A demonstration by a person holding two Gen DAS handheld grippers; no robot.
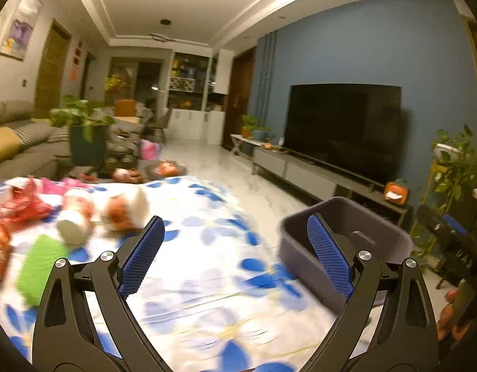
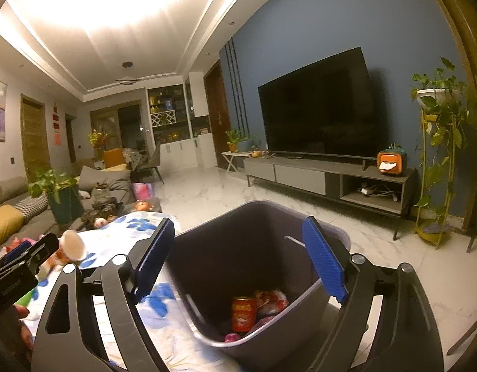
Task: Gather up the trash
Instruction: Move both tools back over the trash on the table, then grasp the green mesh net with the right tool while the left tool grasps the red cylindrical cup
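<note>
Both of your tools are spread wide and empty: the left tool (image 1: 235,254) hangs over the flowered tabletop (image 1: 207,303), and the right tool (image 2: 238,263) sits above the bin (image 2: 207,248), which stands at the tabletop's edge. Inside the bin lie a red can (image 2: 244,313) and a crumpled red wrapper (image 2: 271,302). The rest of the trash is well left of the bin: paper cups (image 1: 127,209) lying on their sides, a red wrapper (image 1: 20,204) beyond them, and a green piece (image 1: 38,268) nearer you, too blurred to identify. Expect the cups to be light, thin-walled and easy to crush or roll, so close across the body near the rim, gently. The wrappers are probably limp and slick; pinch a raised fold, not a flat face. Everything here should lift with little force.
</note>
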